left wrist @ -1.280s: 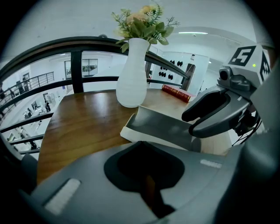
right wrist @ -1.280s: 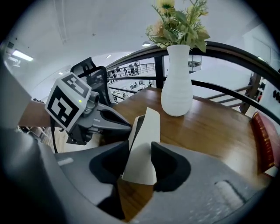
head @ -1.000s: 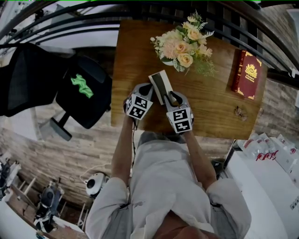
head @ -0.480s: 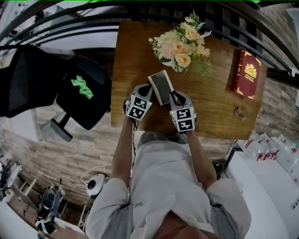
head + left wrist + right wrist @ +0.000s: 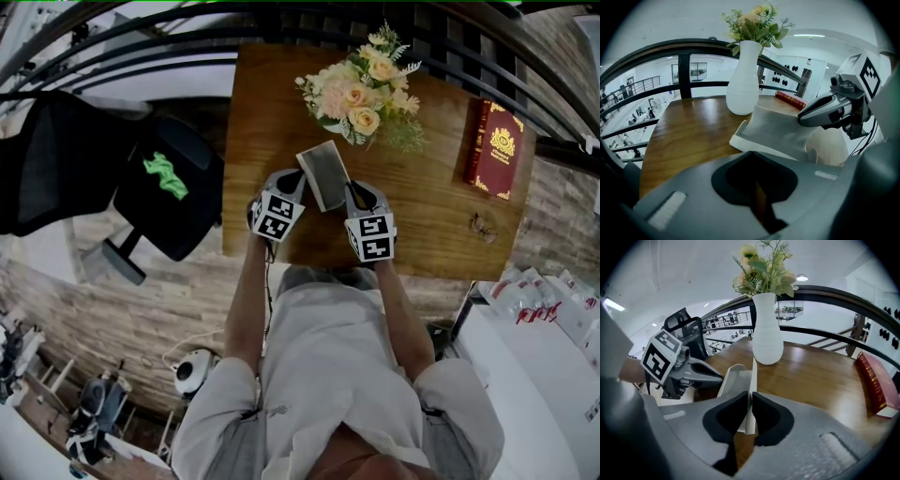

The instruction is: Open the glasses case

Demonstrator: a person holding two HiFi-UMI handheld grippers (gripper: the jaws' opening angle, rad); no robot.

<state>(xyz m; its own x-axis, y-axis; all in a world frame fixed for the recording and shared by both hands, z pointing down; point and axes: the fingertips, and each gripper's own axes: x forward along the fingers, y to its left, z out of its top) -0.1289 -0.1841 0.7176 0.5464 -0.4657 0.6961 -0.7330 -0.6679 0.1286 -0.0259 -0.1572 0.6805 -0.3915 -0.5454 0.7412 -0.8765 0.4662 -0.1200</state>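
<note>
The right gripper (image 5: 749, 399), jaws just closing, pinches the glasses case (image 5: 324, 174) flap (image 5: 752, 373); the left gripper (image 5: 753, 153) — jaws together — seems to steady it, so lift slowly along the hinge.

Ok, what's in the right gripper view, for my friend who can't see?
The right gripper's jaws have just been closing on the thin white lid of the case. Behind it a vase of flowers stands on a table, the left gripper at left, a book at right.
</note>
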